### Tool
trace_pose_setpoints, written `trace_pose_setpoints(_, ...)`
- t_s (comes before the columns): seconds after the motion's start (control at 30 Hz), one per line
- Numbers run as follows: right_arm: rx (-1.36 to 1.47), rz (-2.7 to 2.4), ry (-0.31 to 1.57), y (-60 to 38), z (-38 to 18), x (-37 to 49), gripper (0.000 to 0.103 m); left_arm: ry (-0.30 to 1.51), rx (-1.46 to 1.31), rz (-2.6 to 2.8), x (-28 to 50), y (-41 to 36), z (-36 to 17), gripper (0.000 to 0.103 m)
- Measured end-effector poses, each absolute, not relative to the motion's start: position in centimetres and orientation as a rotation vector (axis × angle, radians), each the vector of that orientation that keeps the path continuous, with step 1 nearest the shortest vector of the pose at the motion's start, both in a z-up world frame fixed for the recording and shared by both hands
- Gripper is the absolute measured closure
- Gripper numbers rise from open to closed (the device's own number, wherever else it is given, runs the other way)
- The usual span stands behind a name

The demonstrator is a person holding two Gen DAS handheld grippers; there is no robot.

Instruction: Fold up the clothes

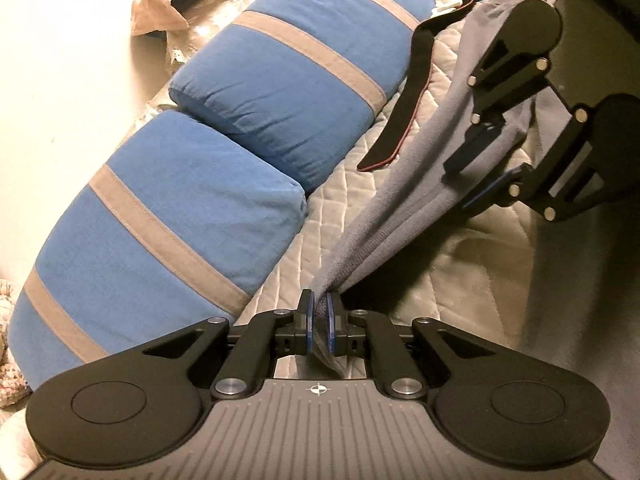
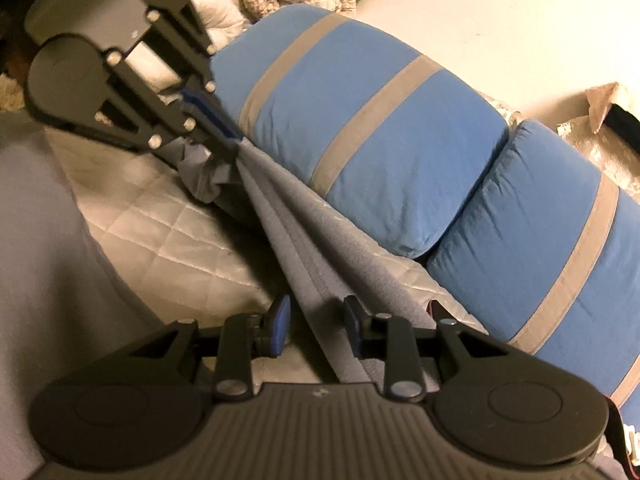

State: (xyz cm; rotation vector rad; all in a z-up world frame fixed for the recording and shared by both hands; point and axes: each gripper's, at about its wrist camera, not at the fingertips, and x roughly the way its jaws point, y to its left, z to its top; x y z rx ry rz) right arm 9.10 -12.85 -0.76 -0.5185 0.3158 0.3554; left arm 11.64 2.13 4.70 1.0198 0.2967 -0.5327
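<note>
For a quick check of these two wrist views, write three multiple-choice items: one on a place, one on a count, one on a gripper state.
1. Where does the black strap lie?
A. on the quilted cover, right of the pillows
B. on top of a pillow
C. in a gripper

2. How many blue pillows with grey stripes are there?
A. one
B. two
C. four

3. How is the right gripper?
A. shut on the strap
B. open, with the cloth running between its fingers
C. out of view

Answers:
1 A: it rests on the quilted cover beside the far pillow.
2 B: the near pillow and the far one.
3 B: its fingers stand apart around the grey garment, while the left gripper is shut on it.
</note>
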Motion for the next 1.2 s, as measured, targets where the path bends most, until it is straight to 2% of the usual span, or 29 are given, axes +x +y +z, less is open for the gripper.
trace_pose_setpoints(0.43, -0.572, 0.273, 0.352, -12.9, -1.8, 11.0, 0.058, 0.309, 1.009, -0.556, 12.3, 2.1, 4.7, 0.097)
trace_pose_setpoints(0.5, -0.601, 0.278, 0.347, -12.8, -1.9, 10.8, 0.069, 0.313, 1.005, -0.555, 12.2, 2.1, 4.7, 0.097)
trace_pose_setpoints(0.53, -0.617, 0.282, 0.345, -12.7, -1.9, 10.6, 0.085, 0.314, 1.003, -0.554, 12.2, 2.1, 4.7, 0.097)
trace_pose_setpoints(0.57, -0.637, 0.287, 0.34, -12.6, -2.0, 10.3, 0.091, 0.316, 1.001, -0.554, 12.2, 2.2, 4.6, 0.097)
trace_pose_setpoints(0.63, -0.679, 0.301, 0.327, -12.6, -1.8, 9.6, 0.097, 0.319, 0.997, -0.553, 12.2, 2.2, 4.6, 0.097)
trace_pose_setpoints(1.0, -0.771, 0.342, 0.239, -14.0, -1.0, 4.6, 0.1, 0.355, 1.002, -0.567, 11.8, 1.9, 3.5, 0.096)
trace_pose_setpoints(1.2, -0.756, 0.374, 0.291, -14.9, -1.1, 3.9, 0.101, 0.393, 1.038, -0.607, 11.2, 1.0, 2.2, 0.096)
